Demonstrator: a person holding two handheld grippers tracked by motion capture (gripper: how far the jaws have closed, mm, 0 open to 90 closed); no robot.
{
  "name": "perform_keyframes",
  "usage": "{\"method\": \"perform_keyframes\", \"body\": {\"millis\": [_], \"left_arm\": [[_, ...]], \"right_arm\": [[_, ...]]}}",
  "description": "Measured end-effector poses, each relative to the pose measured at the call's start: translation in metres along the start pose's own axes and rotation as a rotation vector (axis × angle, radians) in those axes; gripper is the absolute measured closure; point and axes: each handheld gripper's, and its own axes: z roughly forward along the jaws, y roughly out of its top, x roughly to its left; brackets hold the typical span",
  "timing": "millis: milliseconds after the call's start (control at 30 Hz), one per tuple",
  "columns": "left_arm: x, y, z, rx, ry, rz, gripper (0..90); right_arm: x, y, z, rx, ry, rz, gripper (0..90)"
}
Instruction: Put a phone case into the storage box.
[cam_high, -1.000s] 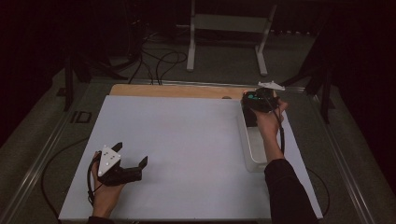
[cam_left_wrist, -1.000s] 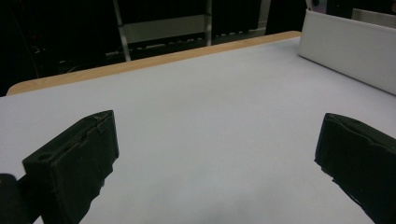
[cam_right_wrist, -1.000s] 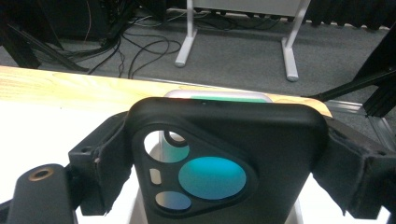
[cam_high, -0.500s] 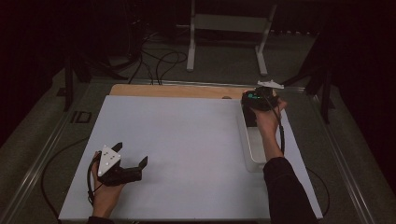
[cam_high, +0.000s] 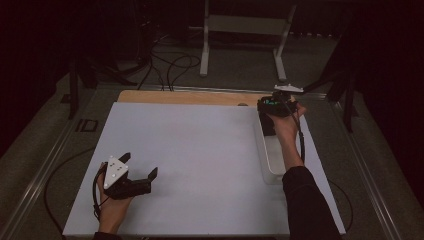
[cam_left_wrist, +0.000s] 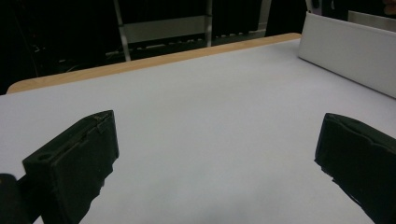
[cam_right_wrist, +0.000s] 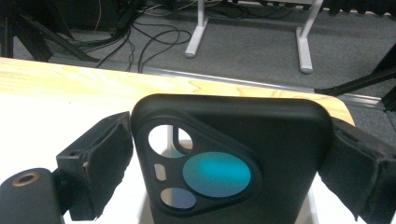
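Phone case (cam_right_wrist: 233, 154), black, held over white tray (cam_high: 270, 155).
Right gripper (cam_right_wrist: 229, 158) clamped its sides; left gripper (cam_high: 136, 172) rested wide open, empty, on table (cam_high: 200, 145).

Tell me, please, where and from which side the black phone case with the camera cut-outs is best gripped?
Grip the black phone case across its width, one jaw on each long side edge, as the right gripper does now. Its edges are straight and parallel, and its broad back is flat, so the pads probably seat squarely. Come from above the white rectangular tray, over which it stands upright, clear of the walls.
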Motion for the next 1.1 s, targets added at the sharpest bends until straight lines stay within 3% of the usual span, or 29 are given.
{"method": "perform_keyframes", "body": {"millis": [633, 1100], "left_arm": [[0.0, 0.0, 0.0, 0.002, -0.003, -0.002, 0.0], [0.0, 0.0, 0.001, 0.008, 0.0, 0.0, 0.0]], "right_arm": [[-0.002, 0.006, -0.007, -0.053, 0.002, 0.024, 8.6], [0.002, 0.002, -0.016, -0.055, 0.057, 0.02, 8.6]]}}
